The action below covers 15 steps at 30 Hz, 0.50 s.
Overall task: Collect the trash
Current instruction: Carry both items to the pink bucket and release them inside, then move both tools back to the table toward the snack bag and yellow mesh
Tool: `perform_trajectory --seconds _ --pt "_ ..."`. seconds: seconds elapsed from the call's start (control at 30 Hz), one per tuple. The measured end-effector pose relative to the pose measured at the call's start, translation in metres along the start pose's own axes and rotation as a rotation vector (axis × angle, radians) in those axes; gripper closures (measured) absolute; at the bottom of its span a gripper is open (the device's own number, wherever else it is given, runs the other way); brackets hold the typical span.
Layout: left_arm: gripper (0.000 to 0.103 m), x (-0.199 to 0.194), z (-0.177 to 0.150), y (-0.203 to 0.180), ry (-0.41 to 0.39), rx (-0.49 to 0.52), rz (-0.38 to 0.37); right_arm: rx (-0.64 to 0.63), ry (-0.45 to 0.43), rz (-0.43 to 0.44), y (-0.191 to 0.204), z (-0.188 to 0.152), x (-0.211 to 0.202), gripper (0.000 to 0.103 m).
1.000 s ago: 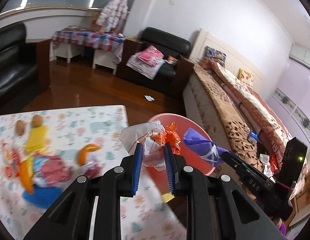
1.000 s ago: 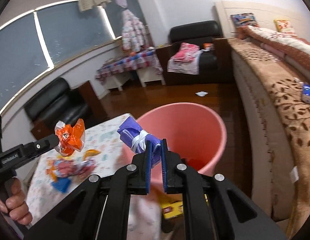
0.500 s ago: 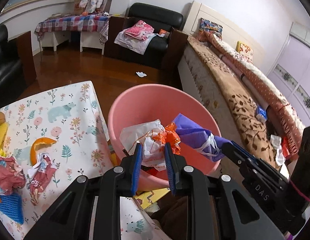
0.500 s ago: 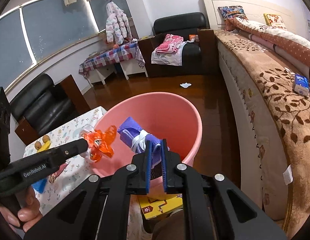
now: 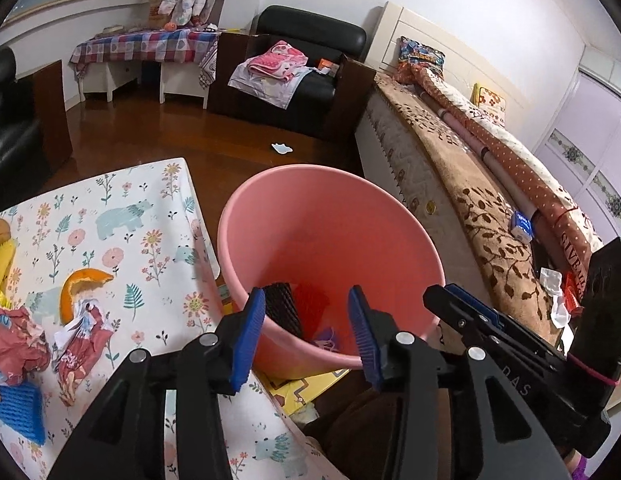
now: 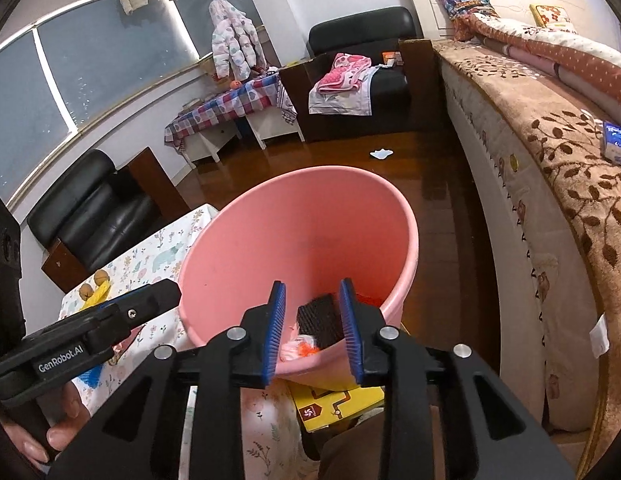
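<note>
**K:** Both loads gone since the earlier frame: left gripper had the orange-and-white wrapper bundle, right gripper had the purple wad. Neither is between the pads now.

**M:** Jaw state?

**K:** Both opening, nothing between them. Left spread wide, right about half as far. Both hang over the near rim of the pink bin.

**M:** Trash landed inside?

**K:** Looks like it. Red, purple and white scraps at the bin bottom, next to a black gridded thing I can't identify.

**M:** Step?

**K:** I'd call it the drop, just finishing. More trash on the floral table: crumpled red wrappers, orange peel, blue piece, 2 walnuts at the far side.

**M:** Next?

**K:** Probably swing left back over the table, jaws kept wide, come down on the red wrappers.
</note>
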State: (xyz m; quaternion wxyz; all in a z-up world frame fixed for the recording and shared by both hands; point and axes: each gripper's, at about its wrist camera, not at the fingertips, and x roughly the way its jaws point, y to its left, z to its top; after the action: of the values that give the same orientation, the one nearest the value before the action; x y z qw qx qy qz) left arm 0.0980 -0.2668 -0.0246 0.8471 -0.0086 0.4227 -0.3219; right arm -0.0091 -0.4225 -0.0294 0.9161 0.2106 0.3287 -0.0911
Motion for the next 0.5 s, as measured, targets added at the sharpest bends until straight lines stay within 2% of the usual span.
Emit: perform_trajectory --seconds 0.3,0.5 --pt "0.057 -0.033 -0.009 0.007 -0.06 0.009 0.042 -0.038 -0.056 0.07 0.027 -0.004 -0.025 0.074" --pt "0.056 -0.055 -0.018 0.023 -0.094 -0.029 0.074 -0.065 -0.075 0.114 0.051 -0.015 -0.037 0.074"
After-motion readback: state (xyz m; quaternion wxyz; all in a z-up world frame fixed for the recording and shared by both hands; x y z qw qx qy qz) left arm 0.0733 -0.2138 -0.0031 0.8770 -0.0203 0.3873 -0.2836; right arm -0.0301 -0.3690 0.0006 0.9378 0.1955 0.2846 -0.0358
